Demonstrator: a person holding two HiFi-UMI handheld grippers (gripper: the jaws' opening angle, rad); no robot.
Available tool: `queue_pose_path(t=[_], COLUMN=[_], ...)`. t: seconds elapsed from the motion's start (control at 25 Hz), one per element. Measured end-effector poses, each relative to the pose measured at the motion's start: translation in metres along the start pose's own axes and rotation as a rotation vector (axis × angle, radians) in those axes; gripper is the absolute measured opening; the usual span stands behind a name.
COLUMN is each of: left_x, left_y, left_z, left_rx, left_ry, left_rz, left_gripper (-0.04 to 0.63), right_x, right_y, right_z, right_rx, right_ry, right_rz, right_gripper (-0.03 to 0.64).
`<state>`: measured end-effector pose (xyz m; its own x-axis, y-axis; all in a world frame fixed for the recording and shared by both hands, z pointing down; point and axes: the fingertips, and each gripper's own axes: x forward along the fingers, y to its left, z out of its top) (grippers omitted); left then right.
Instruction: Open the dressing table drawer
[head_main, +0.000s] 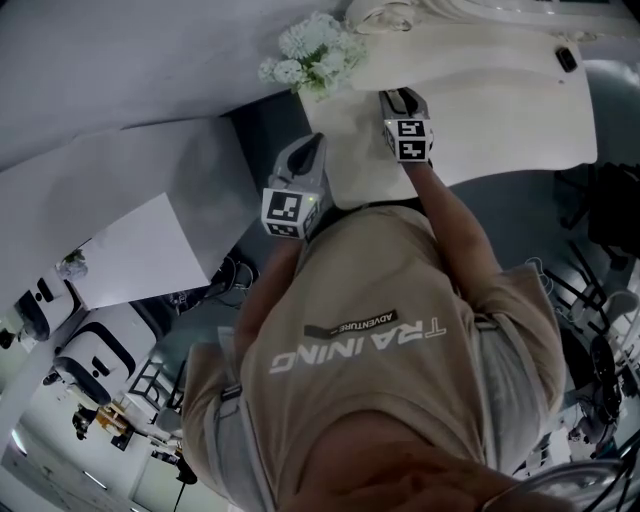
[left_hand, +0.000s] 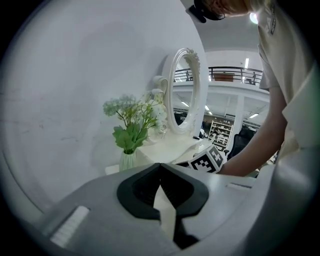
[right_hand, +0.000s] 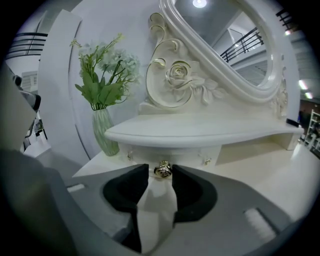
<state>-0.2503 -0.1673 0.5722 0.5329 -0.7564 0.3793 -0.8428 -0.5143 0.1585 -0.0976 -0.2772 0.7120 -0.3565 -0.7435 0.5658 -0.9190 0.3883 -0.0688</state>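
The white dressing table (head_main: 500, 110) carries a raised shelf (right_hand: 200, 132), and a small drawer front (right_hand: 182, 154) with a gold knob (right_hand: 163, 171) sits under it. My right gripper (right_hand: 160, 168) is open, its dark pads on either side of the knob with a gap to each. In the head view the right gripper (head_main: 400, 97) reaches over the table top. My left gripper (left_hand: 160, 166) is shut on nothing and hangs back at the table's left end (head_main: 312, 145), aimed towards the vase and mirror.
A green vase of white flowers (right_hand: 105, 132) stands at the table's left end (head_main: 315, 50). An ornate oval mirror (right_hand: 225, 45) rises behind the shelf. A small dark object (head_main: 566, 58) lies at the table's far right. A grey wall (left_hand: 75, 90) runs close on the left.
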Motion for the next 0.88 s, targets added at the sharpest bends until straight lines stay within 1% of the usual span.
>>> queue_pose_path(t=[0.04,0.12,0.4,0.52,0.8,0.88], left_x=[-0.002,-0.007,-0.017,-0.018,-0.022,-0.023], left_y=[0.001,0.001,0.009,0.007,-0.008,-0.010], left_z=[0.000,-0.001,0.001,0.004,0.004,0.002], left_rx=[0.001,-0.004,-0.004,-0.004,0.025,0.020], left_ry=[0.003,0.008,0.011,0.002,-0.012,-0.013], left_rz=[0.005,0.012,0.034,0.027,0.009,0.005], left_gripper=[0.006,0.006,0.006,0.006,0.006,0.006], right_x=[0.000,-0.002,-0.006,-0.014,-0.036,-0.040], right_y=[-0.001,-0.005,-0.006,-0.003,0.000,0.001], right_z=[0.000,-0.004,-0.006,-0.009,-0.027,-0.030], right_rx=[0.003,0.008,-0.022,-0.015,-0.036,-0.046], right_ry=[-0.005,-0.010,0.000,0.012,0.027,0.030], right_rz=[-0.008,-0.029,-0.026,-0.019,-0.013,-0.012], right_gripper=[0.149,0.104,0.104,0.104,0.104,0.104])
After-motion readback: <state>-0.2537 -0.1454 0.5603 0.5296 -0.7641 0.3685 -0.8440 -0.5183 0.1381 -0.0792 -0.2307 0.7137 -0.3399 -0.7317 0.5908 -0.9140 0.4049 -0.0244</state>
